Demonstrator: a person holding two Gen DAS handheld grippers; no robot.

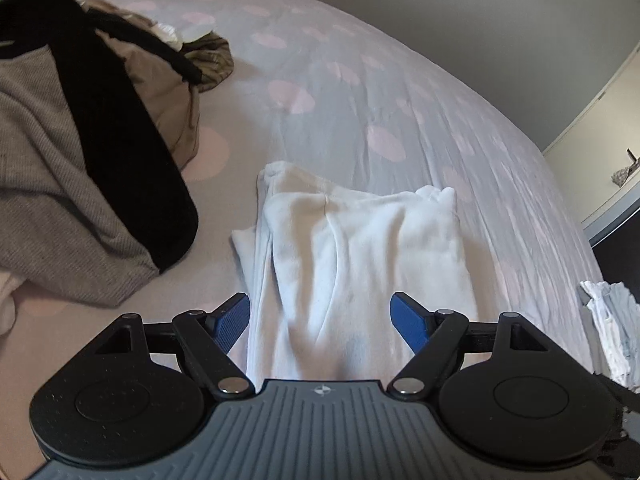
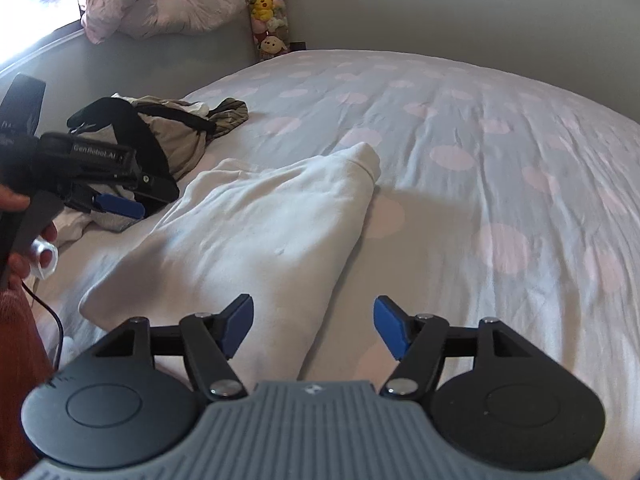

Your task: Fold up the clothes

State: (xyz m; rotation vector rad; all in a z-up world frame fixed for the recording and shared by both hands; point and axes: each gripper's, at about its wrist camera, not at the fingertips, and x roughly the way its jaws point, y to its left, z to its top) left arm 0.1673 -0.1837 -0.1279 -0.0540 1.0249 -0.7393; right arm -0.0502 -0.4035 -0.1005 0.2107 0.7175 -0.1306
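A white fleece garment (image 1: pixel 352 240) lies folded over on the bed, and it also shows in the right wrist view (image 2: pixel 256 232). My left gripper (image 1: pixel 320 316) is open and empty, held just above the garment's near end. It also appears at the left of the right wrist view (image 2: pixel 116 204), above the garment's left side. My right gripper (image 2: pixel 314 326) is open and empty, over the garment's near right edge.
A pile of grey, black and beige clothes (image 1: pixel 80 140) lies left of the garment, also visible in the right wrist view (image 2: pixel 160 132). The dotted bedspread (image 2: pixel 480 160) stretches right and far. Pillows (image 2: pixel 160 8) and plush toys (image 2: pixel 268 12) stand at the headboard. A white cloth (image 1: pixel 612 332) hangs at the right.
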